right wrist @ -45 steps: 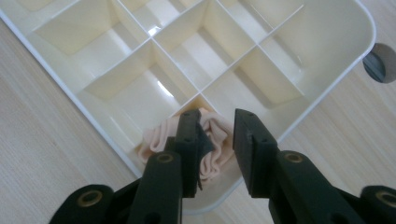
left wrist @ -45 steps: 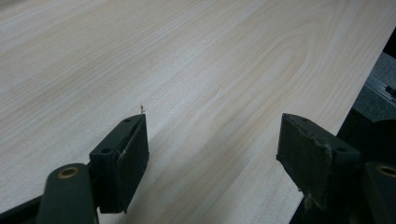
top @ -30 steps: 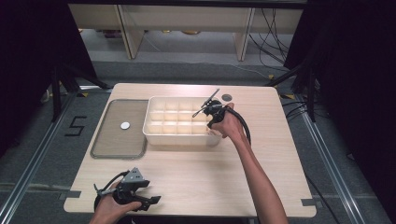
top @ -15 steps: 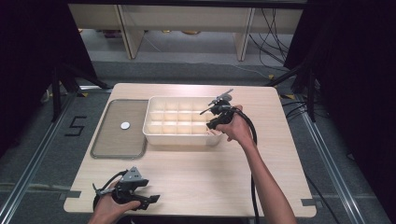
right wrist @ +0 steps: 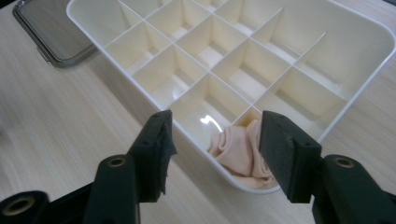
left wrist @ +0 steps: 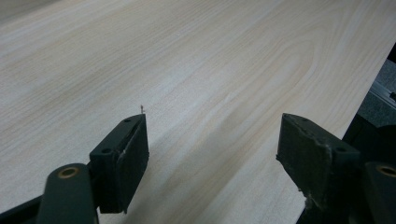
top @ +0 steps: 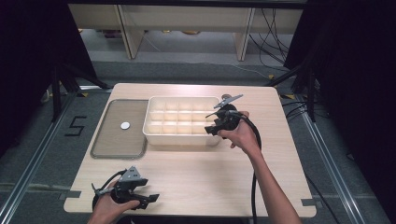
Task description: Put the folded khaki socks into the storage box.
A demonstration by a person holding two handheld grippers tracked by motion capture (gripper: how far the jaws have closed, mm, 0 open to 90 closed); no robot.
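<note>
A cream box (top: 182, 99) with several compartments stands mid-table. A rolled pink cloth (right wrist: 238, 149) lies in its near corner compartment. My right gripper (top: 212, 127) hovers at the box's near right corner. In the right gripper view its jaws (right wrist: 215, 135) stand apart above that cloth without touching it. They have just been opening, and nothing is pressed between them. At the table's near left edge my left gripper (top: 152, 199) rests in a hand. Its open jaws (left wrist: 212, 140) have only bare wood between them.
A flat grey lid (top: 119, 128) lies left of the box, with a small white disc (top: 125, 125) on it; its corner also appears in the right gripper view (right wrist: 51, 28). Bare light wood (top: 196, 172) spreads between the two hands. Black curtains flank the table.
My right hand has drawn a little to the right, from over the box's near right compartments to its corner. The left hand has stayed put.
</note>
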